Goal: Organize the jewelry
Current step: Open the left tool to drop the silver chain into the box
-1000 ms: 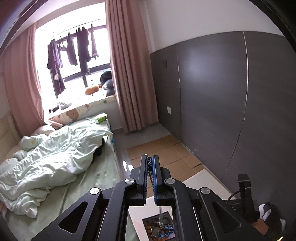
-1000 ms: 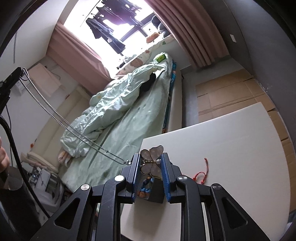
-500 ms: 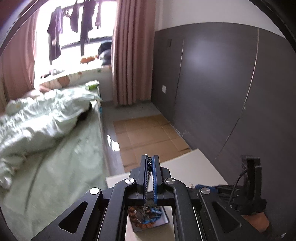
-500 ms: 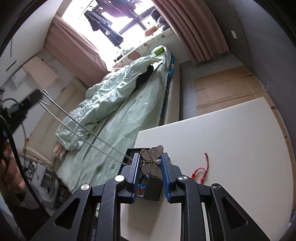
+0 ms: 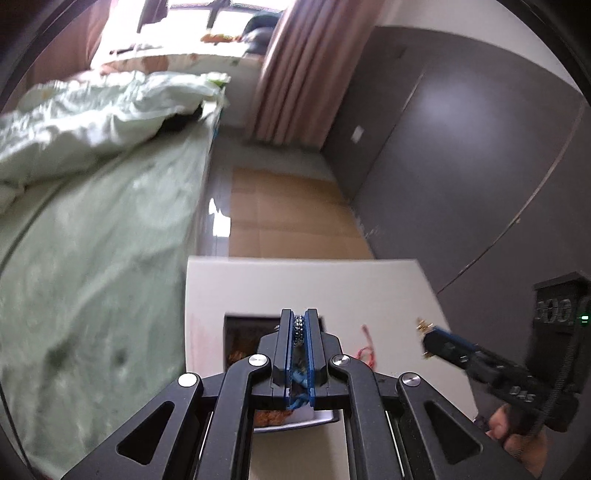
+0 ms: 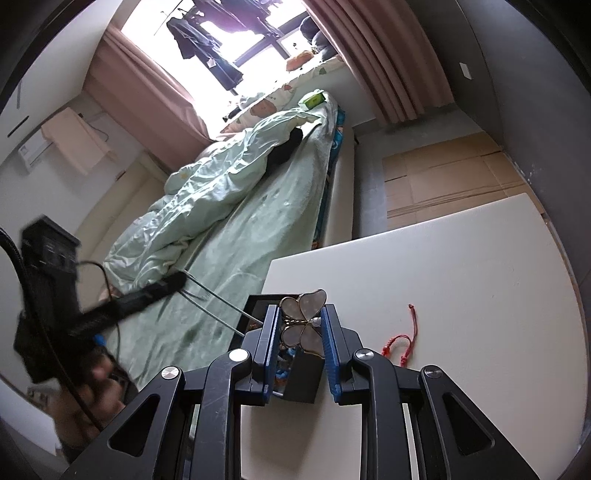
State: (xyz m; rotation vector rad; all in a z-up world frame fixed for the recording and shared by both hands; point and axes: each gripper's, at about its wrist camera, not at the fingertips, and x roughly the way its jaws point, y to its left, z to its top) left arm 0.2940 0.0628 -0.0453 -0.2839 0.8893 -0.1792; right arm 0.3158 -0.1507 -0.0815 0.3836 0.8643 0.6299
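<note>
We see a white desk point(image 6: 461, 280) beside a bed point(image 6: 258, 229) with a pale green quilt point(image 6: 221, 184); a black box point(image 5: 236, 332) sits at the desk's left edge, beads in it, and the left gripper point(image 5: 300, 321) hangs right over it, its body hiding most of the box; its jaws are pressed together on a silver chain point(image 5: 298, 326); in the right wrist view the chain point(image 6: 221, 308) runs taut from that gripper down toward the box; the right gripper point(image 6: 300, 325) pinches a butterfly pendant point(image 6: 303, 317), pearly wings between the blue pads point(image 6: 328, 347), above the box's near end; a red cord point(image 6: 404, 341) lies on the bare desk just right of the box, apart from it; in the left wrist view the right gripper point(image 5: 424, 328) comes in over the desk's right edge, gold bits showing at its tip; flattened cardboard point(image 5: 291, 214) covers the floor beyond the desk's far edge; a dark grey panel wall point(image 5: 461, 147) stands on the right; pink curtains point(image 6: 384, 62) frame a bright window point(image 6: 236, 33) with dark clothes point(image 6: 207, 48) hung across it; the white digits on the right gripper's housing are too blurred for us to read.
</note>
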